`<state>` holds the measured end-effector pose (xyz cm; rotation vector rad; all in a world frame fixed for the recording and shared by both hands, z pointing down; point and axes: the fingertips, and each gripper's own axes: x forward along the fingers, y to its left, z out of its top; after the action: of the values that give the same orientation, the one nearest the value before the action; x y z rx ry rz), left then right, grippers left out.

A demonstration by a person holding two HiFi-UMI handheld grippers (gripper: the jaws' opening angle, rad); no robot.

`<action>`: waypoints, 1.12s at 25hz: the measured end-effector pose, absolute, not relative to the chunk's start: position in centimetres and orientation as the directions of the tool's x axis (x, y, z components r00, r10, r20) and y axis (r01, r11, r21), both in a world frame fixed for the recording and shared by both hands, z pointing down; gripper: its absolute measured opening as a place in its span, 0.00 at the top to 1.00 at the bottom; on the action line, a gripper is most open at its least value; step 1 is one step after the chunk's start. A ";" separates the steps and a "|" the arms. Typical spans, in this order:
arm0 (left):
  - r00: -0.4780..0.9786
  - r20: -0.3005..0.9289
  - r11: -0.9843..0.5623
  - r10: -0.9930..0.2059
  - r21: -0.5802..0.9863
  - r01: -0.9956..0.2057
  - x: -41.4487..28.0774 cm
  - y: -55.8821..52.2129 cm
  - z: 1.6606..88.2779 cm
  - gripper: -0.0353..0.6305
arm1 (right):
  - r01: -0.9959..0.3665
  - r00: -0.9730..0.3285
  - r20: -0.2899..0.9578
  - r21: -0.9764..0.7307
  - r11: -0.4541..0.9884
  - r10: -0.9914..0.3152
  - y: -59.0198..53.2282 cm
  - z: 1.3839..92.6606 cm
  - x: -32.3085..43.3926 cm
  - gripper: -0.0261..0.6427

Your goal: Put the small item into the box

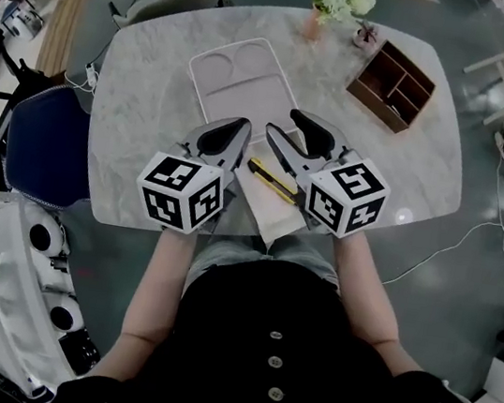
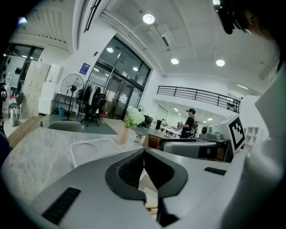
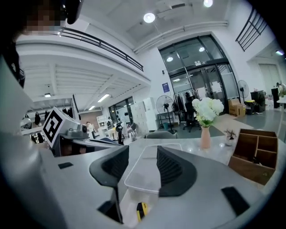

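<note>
The yellow knife lies under the spread right tongs, untouched.

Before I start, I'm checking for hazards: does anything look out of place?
Nothing spilled or broken. The yellow utility knife lies near the front edge of the table, on a pale sheet that seems to overhang it slightly.

The yellow-and-black item lay flat near the table's front edge. The brown, compartmented box stood open, well apart from it.
</note>
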<state>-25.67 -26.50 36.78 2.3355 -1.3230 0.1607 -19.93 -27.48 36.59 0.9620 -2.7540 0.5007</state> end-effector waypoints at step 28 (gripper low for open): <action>0.642 0.251 -0.570 -0.724 0.305 -0.762 -21.3 -23.7 35.5 0.92 | -0.540 -0.821 0.025 -0.355 0.763 -0.570 -23.8 32.9 -15.9 0.95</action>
<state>-21.27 -23.69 35.47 2.4790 -1.1771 0.1364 -15.90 -23.76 32.92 0.9560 -3.0288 0.5671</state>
